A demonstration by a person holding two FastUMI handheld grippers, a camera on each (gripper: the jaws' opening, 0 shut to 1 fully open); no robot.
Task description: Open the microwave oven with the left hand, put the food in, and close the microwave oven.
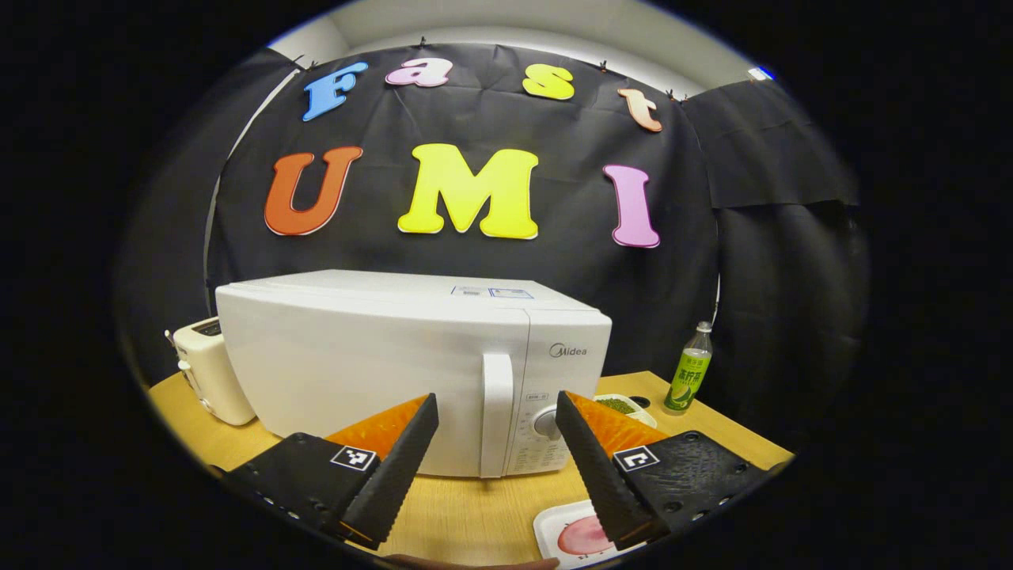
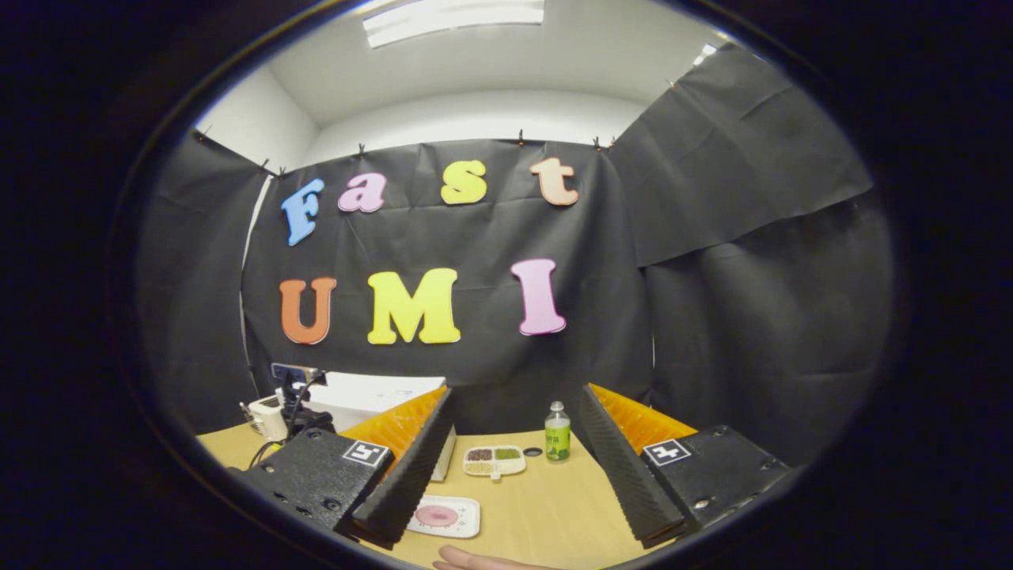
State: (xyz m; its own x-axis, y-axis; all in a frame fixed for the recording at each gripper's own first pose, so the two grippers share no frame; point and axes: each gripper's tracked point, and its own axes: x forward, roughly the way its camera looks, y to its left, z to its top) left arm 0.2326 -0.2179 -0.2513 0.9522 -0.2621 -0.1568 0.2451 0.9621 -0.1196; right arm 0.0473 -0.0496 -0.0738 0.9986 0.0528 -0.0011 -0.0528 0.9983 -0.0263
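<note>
On the wooden table point(image 1: 475, 514), the white microwave oven point(image 1: 380, 364) is seen with its door fully closed, and its vertical handle point(image 1: 496, 413) is not touched by anything. The left gripper point(image 1: 495, 412) is held in front of this handle with its fingers spread wide, and nothing is kept between them; the handle appears in the gap, but it is judged to be farther back and not yet reached. The right gripper point(image 2: 514, 412) is also opened wide and empty, and it is raised above the table. The food, a pink round piece, is lying on a white square plate point(image 2: 443, 516) at the near edge of the table, in front of the oven and a little toward its control side. A divided dish point(image 2: 495, 460) with small fillings and a green bottle point(image 2: 557, 431) are placed farther back, and a toaster point(image 1: 207, 368) is standing beside the oven. No step of the task is judged as done: the door must be opened, the food must be put inside, and the door must be closed again.
</note>
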